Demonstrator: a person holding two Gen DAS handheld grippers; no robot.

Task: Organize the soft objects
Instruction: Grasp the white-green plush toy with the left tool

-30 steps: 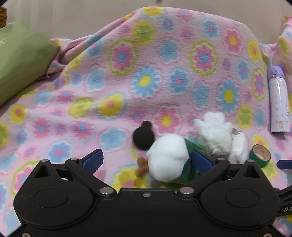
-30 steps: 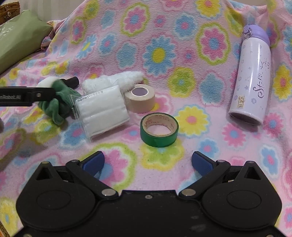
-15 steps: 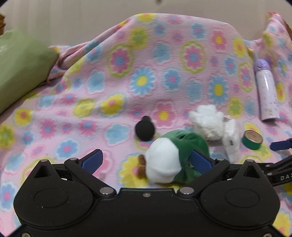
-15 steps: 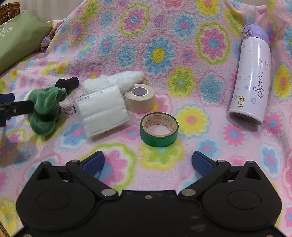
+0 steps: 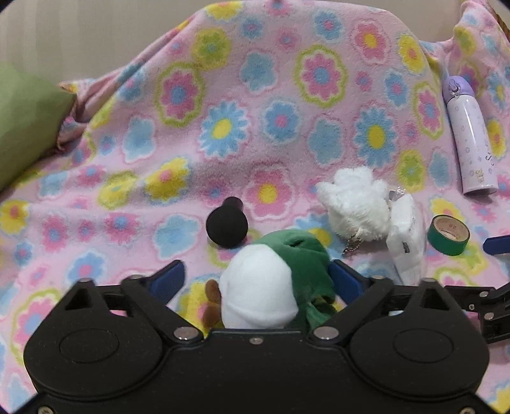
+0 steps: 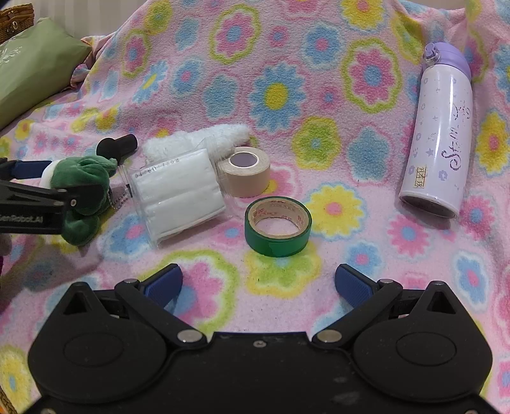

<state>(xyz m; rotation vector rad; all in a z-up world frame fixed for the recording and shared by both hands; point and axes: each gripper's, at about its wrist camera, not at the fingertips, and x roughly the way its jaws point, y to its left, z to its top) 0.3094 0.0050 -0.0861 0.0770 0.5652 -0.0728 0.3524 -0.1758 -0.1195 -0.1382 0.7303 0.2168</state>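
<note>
A green and white plush toy [image 5: 271, 286] lies on the flowered blanket [image 5: 255, 127] between the jaws of my left gripper [image 5: 255, 280]. The jaws are closing: the right pad touches the green side, while the left pad stands apart from the white side. The right wrist view shows the same plush [image 6: 83, 181] at the far left, with the left gripper [image 6: 60, 181] around it. A fluffy white plush [image 5: 357, 203] and a clear pack of white pads [image 6: 178, 194] lie just beyond. My right gripper [image 6: 258, 280] is open with nothing in it, short of a green tape roll [image 6: 277, 226].
A black knob-shaped object [image 5: 227, 224] lies just past the green plush. A beige tape roll [image 6: 245, 172] sits beside the pad pack. A lilac bottle [image 6: 436, 133] lies at the right. A green cushion [image 6: 32, 73] and a wicker basket [image 6: 16, 16] are at the far left.
The left gripper drew back from the green plush, then came forward around it again, with its jaws narrower than before. The right gripper has not moved.
</note>
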